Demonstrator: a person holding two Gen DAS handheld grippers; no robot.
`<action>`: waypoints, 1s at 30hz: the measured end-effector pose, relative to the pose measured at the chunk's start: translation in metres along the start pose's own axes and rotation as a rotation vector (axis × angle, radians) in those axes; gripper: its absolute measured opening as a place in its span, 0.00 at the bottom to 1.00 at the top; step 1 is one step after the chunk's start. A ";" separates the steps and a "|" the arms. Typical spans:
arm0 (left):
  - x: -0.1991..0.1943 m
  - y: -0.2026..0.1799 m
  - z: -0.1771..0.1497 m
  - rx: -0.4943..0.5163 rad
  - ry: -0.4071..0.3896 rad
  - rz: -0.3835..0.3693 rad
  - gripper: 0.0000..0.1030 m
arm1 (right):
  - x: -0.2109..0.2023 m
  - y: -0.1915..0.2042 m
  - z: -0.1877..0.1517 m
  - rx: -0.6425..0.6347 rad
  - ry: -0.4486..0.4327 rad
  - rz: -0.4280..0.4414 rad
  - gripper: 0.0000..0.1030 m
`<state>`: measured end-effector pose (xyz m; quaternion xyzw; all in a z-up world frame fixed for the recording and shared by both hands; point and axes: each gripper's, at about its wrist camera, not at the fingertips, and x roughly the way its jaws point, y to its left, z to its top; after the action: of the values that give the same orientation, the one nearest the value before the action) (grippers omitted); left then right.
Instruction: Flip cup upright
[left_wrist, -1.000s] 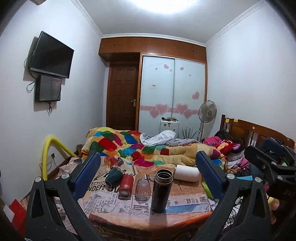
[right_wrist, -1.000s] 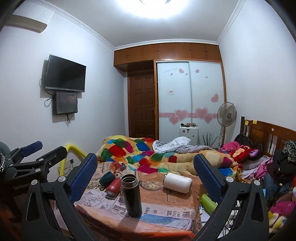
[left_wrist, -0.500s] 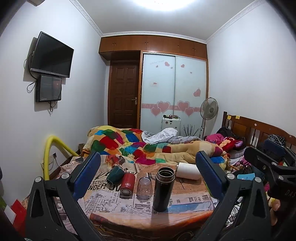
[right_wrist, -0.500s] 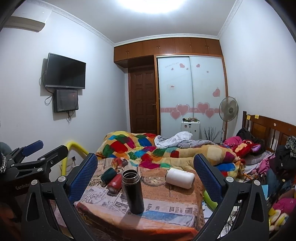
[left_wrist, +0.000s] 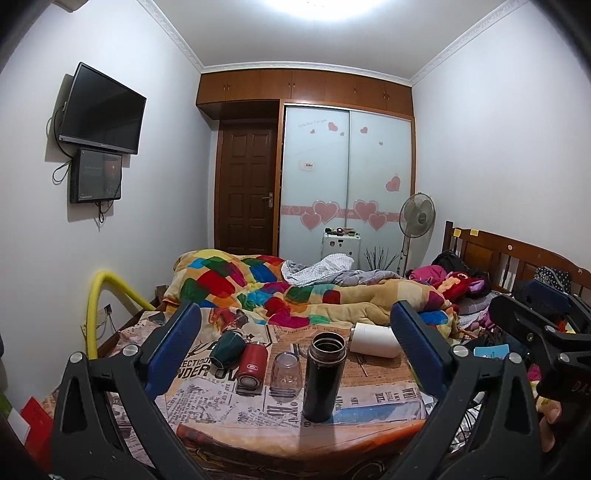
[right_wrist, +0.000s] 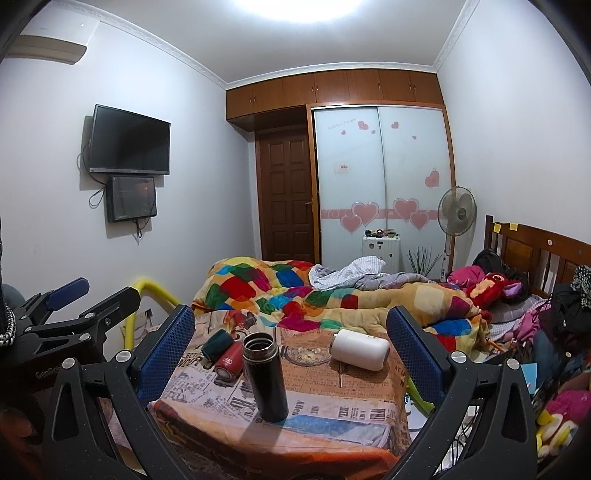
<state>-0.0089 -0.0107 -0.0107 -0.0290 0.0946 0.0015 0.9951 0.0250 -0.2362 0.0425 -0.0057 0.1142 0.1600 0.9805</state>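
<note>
A black flask stands upright with its mouth open near the table's front edge; it also shows in the right wrist view. A white cup lies on its side at the back right. A dark green cup and a red cup lie on their sides at the left. A clear glass stands mouth down. My left gripper and right gripper are open, empty, and held back from the table.
The small table is covered with newspaper and stands against a bed with a colourful quilt. A glass ashtray sits mid table. A yellow tube arches at the left. Clothes and toys pile at the right.
Both cameras have tilted up slightly, so the table sits lower in view. Nothing on the table has moved. Both grippers stay open.
</note>
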 end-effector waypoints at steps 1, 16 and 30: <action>0.000 0.000 0.000 0.001 0.000 0.000 1.00 | 0.000 0.000 0.000 0.001 0.000 0.001 1.00; -0.001 -0.001 0.000 0.003 -0.007 -0.014 1.00 | -0.002 0.004 0.004 -0.002 -0.007 -0.002 1.00; -0.003 0.000 0.003 -0.003 -0.018 -0.027 1.00 | -0.003 0.005 0.004 -0.001 -0.009 0.001 1.00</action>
<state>-0.0117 -0.0106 -0.0075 -0.0319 0.0853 -0.0116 0.9958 0.0214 -0.2326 0.0472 -0.0053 0.1099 0.1604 0.9809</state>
